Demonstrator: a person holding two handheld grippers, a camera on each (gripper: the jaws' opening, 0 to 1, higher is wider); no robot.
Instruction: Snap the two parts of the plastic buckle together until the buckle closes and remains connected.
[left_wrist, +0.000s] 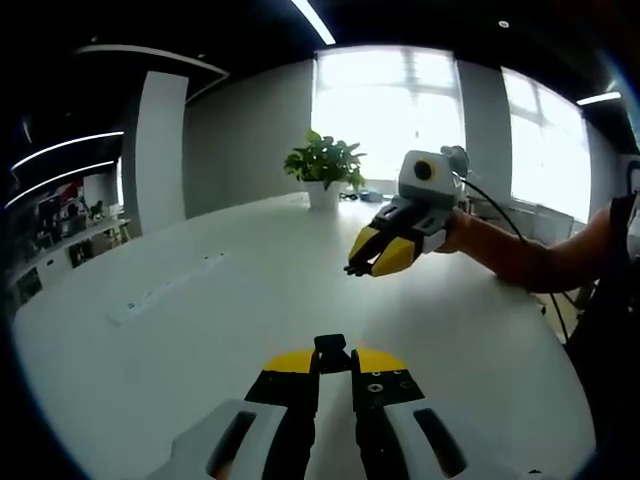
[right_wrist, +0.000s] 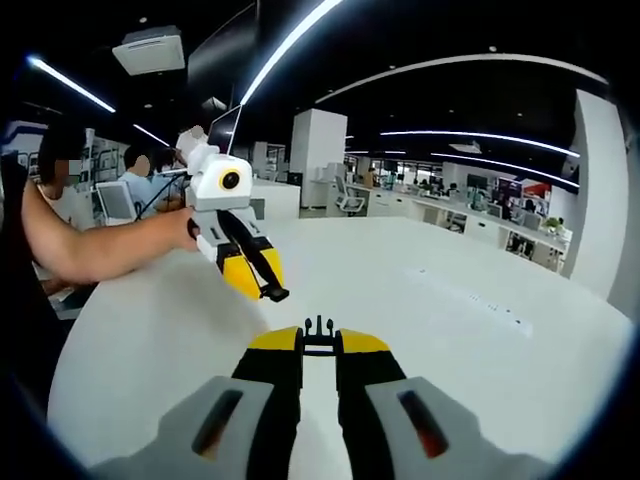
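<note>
My left gripper (left_wrist: 331, 360) is shut on a blocky black buckle part (left_wrist: 331, 347), held just above the white table (left_wrist: 180, 340). My right gripper (right_wrist: 318, 347) is shut on the other black part (right_wrist: 318, 327), whose prongs stick out past the jaw tips. The two grippers face each other over the table, a gap apart. In the left gripper view the right gripper (left_wrist: 358, 268) hangs ahead and to the right with a small black piece at its tips. In the right gripper view the left gripper (right_wrist: 273, 292) hangs ahead and to the left, its black part showing at the tips.
A potted plant (left_wrist: 323, 165) stands at the table's far edge by bright windows. A long socket strip (left_wrist: 165, 290) is set into the tabletop. The person's arm (right_wrist: 90, 245) reaches in from the left. Seated people and desks (right_wrist: 140, 175) lie beyond the table.
</note>
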